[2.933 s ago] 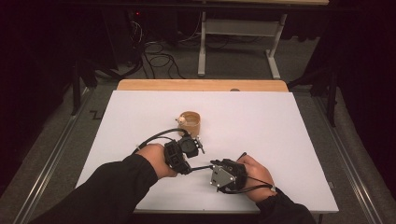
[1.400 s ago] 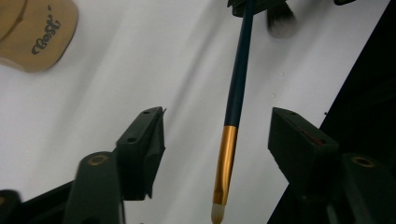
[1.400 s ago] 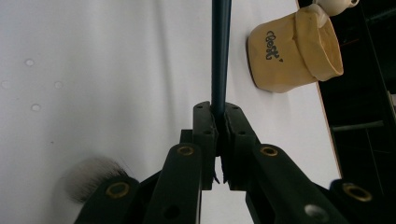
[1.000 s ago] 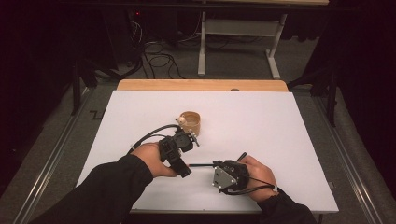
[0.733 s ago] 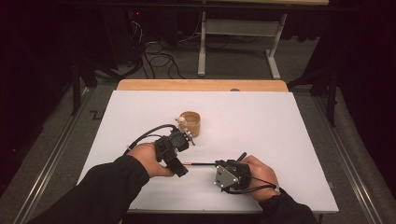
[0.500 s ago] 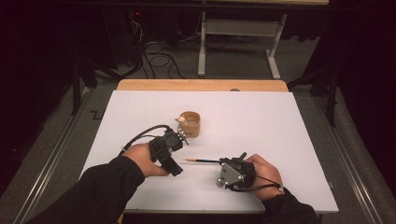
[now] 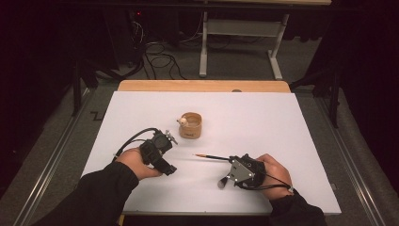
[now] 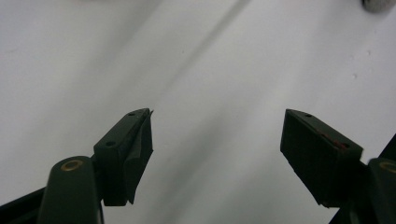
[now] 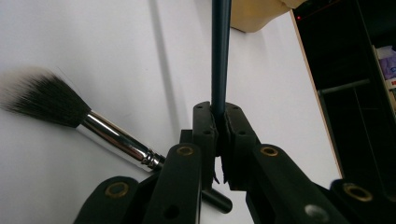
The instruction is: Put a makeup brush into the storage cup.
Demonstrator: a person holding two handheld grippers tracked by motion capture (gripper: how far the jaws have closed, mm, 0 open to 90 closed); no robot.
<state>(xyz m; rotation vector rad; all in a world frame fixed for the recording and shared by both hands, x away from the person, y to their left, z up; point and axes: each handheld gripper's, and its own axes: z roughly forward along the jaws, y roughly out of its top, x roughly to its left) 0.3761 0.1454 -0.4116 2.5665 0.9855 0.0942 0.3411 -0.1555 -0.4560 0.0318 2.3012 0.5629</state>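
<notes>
- Right gripper [image 7: 234,172]: held in the right hand [image 7: 273,172] near the front edge of the counter [image 7: 291,141], in the high view.
- Right jaws: clenched on the thin dark handle of a brush [image 7: 212,157]. In the right gripper view the handle [image 9: 220,51] runs straight up from between the two pads and away from the camera.
- Thin brush position: in the high view it projects from the right gripper toward the left and slightly away from the person, with its light-coloured tip pointing at the space between the two grippers. Whether it touches the counter cannot be told.
- Second brush [image 9: 74,119]: lies on the counter just beside the right jaws, on their left in the right gripper view. It has a chrome ferrule and a broad head of dark bristles with white tips. Its handle end passes under the gripper body.
- Left gripper [image 7: 160,150]: held in the left hand [image 7: 136,162] at the left front of the counter, well apart from the thin brush tip.
- Left jaws: released. In the left gripper view the two pads stand wide apart with bare white counter surface between them.
- Wooden cup [image 7: 190,125]: stands upright near the counter centre, beyond both grippers, with a small pale item at its rim. Neither gripper touches it.
</notes>
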